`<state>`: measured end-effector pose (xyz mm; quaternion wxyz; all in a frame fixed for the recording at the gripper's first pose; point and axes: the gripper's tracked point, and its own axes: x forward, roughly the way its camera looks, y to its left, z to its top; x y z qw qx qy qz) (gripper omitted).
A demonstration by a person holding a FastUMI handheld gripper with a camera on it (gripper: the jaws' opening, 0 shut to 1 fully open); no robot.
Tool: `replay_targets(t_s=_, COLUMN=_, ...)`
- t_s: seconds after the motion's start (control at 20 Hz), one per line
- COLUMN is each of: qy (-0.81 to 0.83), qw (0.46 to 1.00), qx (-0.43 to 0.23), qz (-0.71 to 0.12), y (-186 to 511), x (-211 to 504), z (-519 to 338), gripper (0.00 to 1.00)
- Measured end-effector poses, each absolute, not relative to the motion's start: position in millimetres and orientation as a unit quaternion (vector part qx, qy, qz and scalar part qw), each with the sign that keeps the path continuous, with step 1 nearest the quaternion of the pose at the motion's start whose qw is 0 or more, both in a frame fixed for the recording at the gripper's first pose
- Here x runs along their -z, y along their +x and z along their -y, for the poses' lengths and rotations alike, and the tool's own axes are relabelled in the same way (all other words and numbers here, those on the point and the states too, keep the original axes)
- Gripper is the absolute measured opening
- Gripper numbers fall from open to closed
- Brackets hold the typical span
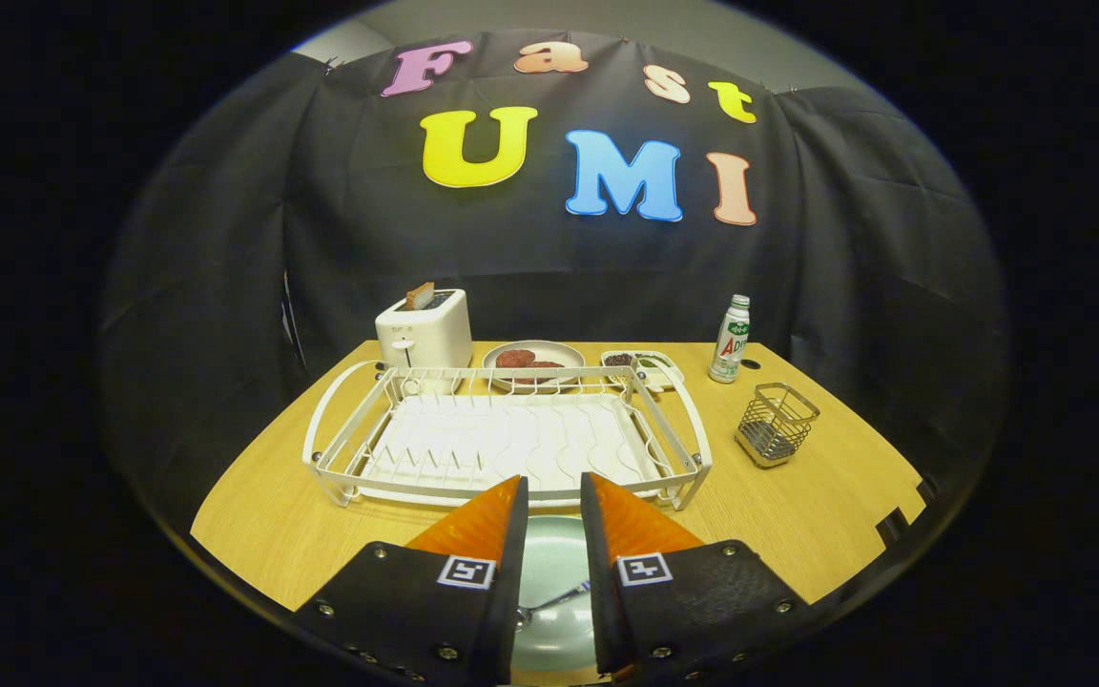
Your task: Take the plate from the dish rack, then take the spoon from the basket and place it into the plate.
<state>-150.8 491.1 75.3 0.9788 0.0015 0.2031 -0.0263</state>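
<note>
Fingers of the gripper point(552, 496) stand slightly apart, gripping nothing; below their gap the plate point(554, 572) lies on the table point(817, 515), spoon point(549, 603) in it. Dish rack point(511, 434) at twelve o'clock, basket point(776, 423) at two.

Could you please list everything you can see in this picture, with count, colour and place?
Plate: one, pale green, on the table below the fingers, nearer than the dish rack.
Spoon: one, metal, lying on the plate, seen in the gap between the fingers.
Dish rack: one, white, mid-table, just beyond the fingertips, nothing in it.
Basket: one, wire metal, right of the rack.
Bottle: one, white and green, upright behind the basket.
Toaster: one, white, behind the rack, a slice of bread sticking up.
Round plate: one, light, with dark red food, beside the toaster.
Small dish: one, white, dark contents, right of that plate.
Table: one, light wood.
Gripper: one, fingers slightly apart above the plate, holding nothing.
</note>
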Motion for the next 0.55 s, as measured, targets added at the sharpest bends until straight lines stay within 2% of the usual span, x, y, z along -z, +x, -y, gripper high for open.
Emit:
replay_targets(t_s=0.2, qy=-0.002, qw=0.982, qx=0.025, qz=-0.185, y=-141, x=-101, z=-488, gripper=0.32)
replay_targets(t_s=0.55, qy=0.001, qw=0.995, qx=0.026, qz=-0.093, y=-121, x=-207, z=-457, gripper=0.32)
